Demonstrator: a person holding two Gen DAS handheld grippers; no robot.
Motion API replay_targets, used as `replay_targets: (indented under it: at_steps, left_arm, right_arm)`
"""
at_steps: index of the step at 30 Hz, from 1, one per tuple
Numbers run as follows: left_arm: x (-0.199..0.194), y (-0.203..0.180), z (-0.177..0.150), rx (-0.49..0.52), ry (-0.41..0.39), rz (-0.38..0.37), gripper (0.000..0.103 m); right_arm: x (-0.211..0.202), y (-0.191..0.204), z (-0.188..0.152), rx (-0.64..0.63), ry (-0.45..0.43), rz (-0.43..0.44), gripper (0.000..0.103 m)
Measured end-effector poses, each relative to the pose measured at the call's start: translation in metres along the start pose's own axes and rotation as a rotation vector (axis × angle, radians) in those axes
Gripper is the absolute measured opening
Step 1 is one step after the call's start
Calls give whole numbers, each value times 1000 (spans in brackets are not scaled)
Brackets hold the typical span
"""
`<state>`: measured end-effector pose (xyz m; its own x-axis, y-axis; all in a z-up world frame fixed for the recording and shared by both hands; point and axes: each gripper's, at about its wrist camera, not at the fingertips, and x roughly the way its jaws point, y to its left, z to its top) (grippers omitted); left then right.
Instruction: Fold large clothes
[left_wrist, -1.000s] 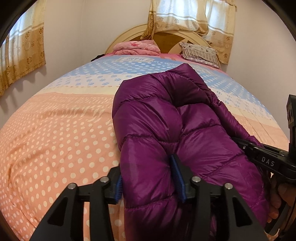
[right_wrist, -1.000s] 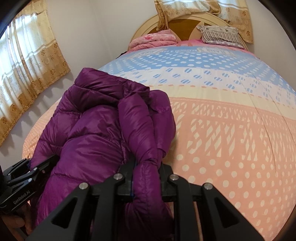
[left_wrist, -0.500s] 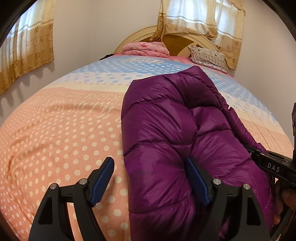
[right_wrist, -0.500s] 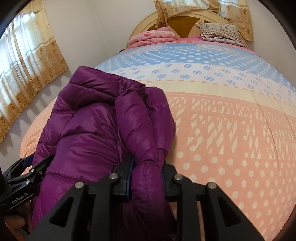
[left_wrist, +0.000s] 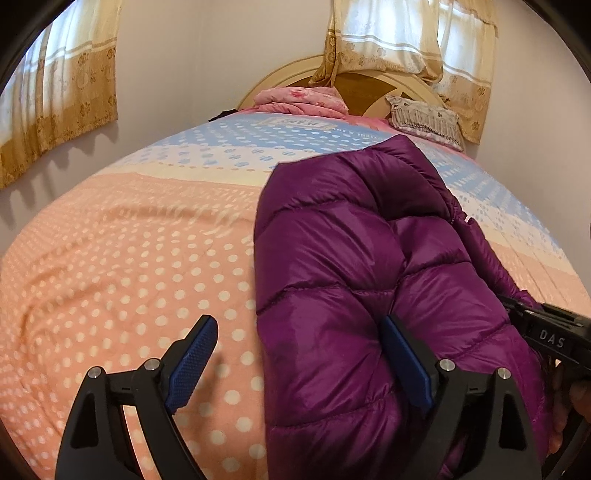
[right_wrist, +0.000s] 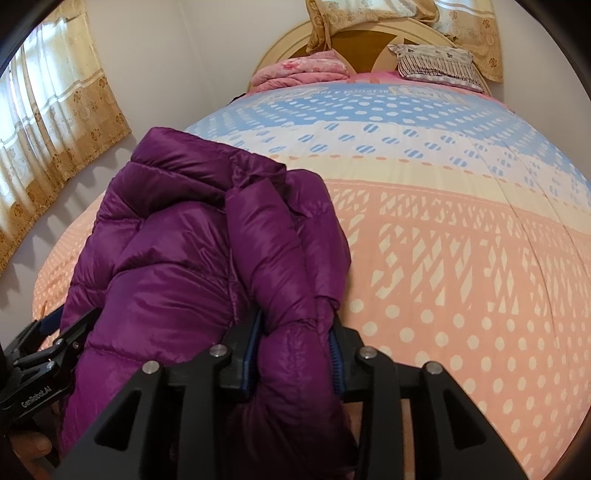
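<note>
Polka-dotted bedding in peach, cream and blue bands covers the bed (left_wrist: 122, 266). One purple quilted down jacket (left_wrist: 343, 258) lies folded in a puffy bundle on the peach band, its glossy fabric divided by stitched seams. Left tongs (left_wrist: 299, 360) are released, spread wide, with one blue pad against the jacket. Right tongs (right_wrist: 295, 354) are clenched on a jacket fold. Two pillows rest at the headboard (right_wrist: 354, 40).

A polka-dot bedspread (left_wrist: 122, 266) covers the bed beneath gold curtains (left_wrist: 55, 96) on plain walls.
</note>
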<state>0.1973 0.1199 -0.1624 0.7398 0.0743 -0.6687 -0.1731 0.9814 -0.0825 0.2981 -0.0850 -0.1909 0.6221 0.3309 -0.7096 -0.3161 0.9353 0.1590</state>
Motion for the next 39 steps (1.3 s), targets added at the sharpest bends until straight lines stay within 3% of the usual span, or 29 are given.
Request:
replay_targets:
  at_steps: [2,5,6,13,17,23,39]
  left_arm:
    - [-11,0,5,-2,2,21,90]
    - [-40,4,11,-6,-26,19,90]
    - [-57,5,15,-2,-52,14,90]
    - [-166,11,25,17,-202,37,90]
    - [-201,8,22,18,-268,24,90]
    - [-203,2,21,31,-272,15,90]
    - [-201,9,15,17,-266,20,90]
  right_arm:
    - [-8,-1,3,19,-6,-3,43]
    - [-38,-2,5,43,-65,14,65]
    - [-51,1,6,29,-87,7,67]
    - [-161,31,-6,-88,-195,-45,67]
    - [-205,41,-16,-96,-296,-71,71]
    - [-219,43,-13,-88,-337,-59,72]
    - [-214,40,-18,-77,-322,-37,72]
